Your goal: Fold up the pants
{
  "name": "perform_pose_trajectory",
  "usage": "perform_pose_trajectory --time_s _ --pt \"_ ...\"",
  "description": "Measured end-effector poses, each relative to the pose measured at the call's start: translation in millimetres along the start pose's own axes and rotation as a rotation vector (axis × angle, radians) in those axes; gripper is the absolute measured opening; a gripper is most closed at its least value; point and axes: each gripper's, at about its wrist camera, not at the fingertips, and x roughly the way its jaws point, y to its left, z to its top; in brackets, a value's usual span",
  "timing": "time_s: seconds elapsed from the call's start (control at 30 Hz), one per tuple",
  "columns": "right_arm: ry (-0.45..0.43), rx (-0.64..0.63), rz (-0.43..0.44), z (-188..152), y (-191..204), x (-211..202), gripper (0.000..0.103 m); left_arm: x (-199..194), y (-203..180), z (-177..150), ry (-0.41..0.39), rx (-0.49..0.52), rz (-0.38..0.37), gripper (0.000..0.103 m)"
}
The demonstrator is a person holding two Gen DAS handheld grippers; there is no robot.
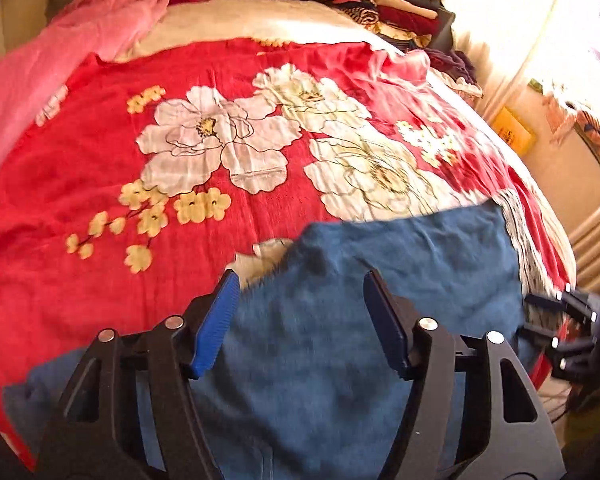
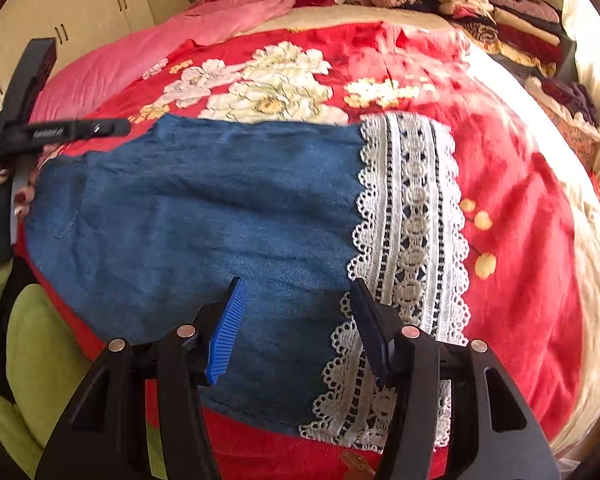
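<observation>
While the red floral blanket [image 2: 520,208] fills both frames | blue pants [image 2: 204,208], lace cuffs [image 2: 412,216] at right, lie flat at centre, seemingly part-folded, further folds left | left gripper [image 1: 300,316] and right gripper [image 2: 300,332] both unclenched, empty.

The pants [image 2: 204,216] are spread flat on the blanket [image 2: 512,208] near the bed's front edge, with the lace hem [image 2: 412,216] at their right end. A stack of folded clothes [image 2: 508,20] is set at the far right corner, and a quilt [image 2: 148,52] is bunched along the far left side.
</observation>
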Motion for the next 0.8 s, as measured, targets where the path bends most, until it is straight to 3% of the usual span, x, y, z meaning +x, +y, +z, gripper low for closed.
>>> perform_pose_trajectory --time_s 0.17,0.27,0.37,0.43,0.57,0.63,0.8 --pt "-0.006 -0.011 0.002 -3.2 0.3 1.8 0.053 37.7 8.9 7.6 0.047 -0.042 -0.058 0.056" --pt "0.015 -0.028 -0.01 -1.2 2.1 3.6 0.053 43.1 0.4 3.9 0.034 -0.046 -0.115 0.003" --pt "0.027 -0.015 0.015 7.3 -2.4 -2.3 0.053 24.5 -7.5 4.0 -0.05 -0.018 -0.108 0.003" --pt "-0.038 0.023 0.0 19.2 -13.7 -15.7 0.053 16.6 -7.6 4.0 -0.091 -0.001 -0.085 0.003" --pt "-0.118 0.126 -0.049 52.3 -51.9 -19.4 0.053 28.2 -11.5 -2.0 -0.067 0.025 -0.056 0.003" --pt "-0.119 0.171 -0.073 67.9 -70.5 -11.8 0.053 31.9 -9.9 -3.5 -0.061 0.016 -0.056 0.003" --pt "-0.069 0.226 -0.01 93.7 -99.3 23.5 0.052 30.4 -10.2 -3.4 -0.067 0.019 -0.051 0.003"
